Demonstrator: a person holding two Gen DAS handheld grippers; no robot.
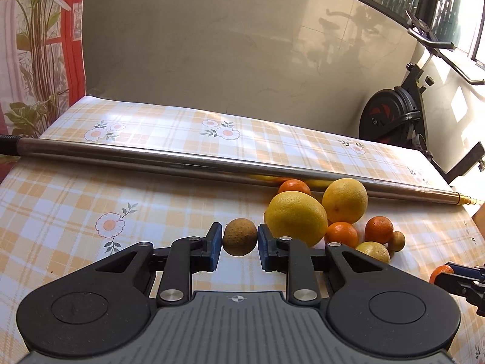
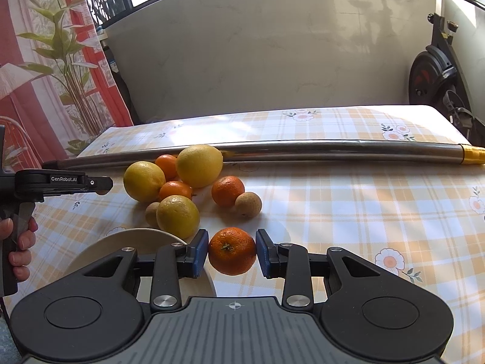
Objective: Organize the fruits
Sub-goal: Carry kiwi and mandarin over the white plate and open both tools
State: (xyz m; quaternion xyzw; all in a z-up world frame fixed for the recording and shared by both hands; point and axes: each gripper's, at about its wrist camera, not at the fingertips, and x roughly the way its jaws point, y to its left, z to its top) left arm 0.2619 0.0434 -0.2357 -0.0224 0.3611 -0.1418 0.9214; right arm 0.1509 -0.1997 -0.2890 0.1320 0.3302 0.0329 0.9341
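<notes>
Left gripper (image 1: pixel 239 241) was clamped on a small brown fruit (image 1: pixel 240 236), both blue pads (image 1: pixel 215 244) touching its sides, fruit held just above the tablecloth (image 1: pixel 75 206). Right gripper (image 2: pixel 232 251) was closed on a mandarin (image 2: pixel 232 250), stem end facing the camera, pads touching on left and right. Below and left of the right gripper sat a pale round plate (image 2: pixel 142 236), mostly hidden by the gripper body; couldn't tell whether the mandarin was over its rim or just beside it. In the right wrist view the left gripper (image 2: pixel 101 185) came in from the left edge, with the person's hand (image 2: pixel 19 242) on its handle. Beyond the grippers the rest of the fruit was bunched in one pile: a yellow-green citrus (image 2: pixel 178 217) nearest, touching a second small brown fruit (image 2: pixel 152 214) on its left, then a mandarin (image 2: pixel 228 191) touching a third brown fruit (image 2: pixel 248 205) on its right. Behind those, another mandarin (image 2: pixel 175 190) wedged between two big lemons (image 2: pixel 144 181) (image 2: pixel 199 166), and one more mandarin (image 2: pixel 166 166) at the back. The far lemon lay against a long steel tube (image 2: pixel 333 149) running across the table, brass-coloured end to the right. Past the table: a plain wall, an exercise bike (image 2: pixel 436 69) at right, and a plant-print curtain (image 2: pixel 60 60) at left.
</notes>
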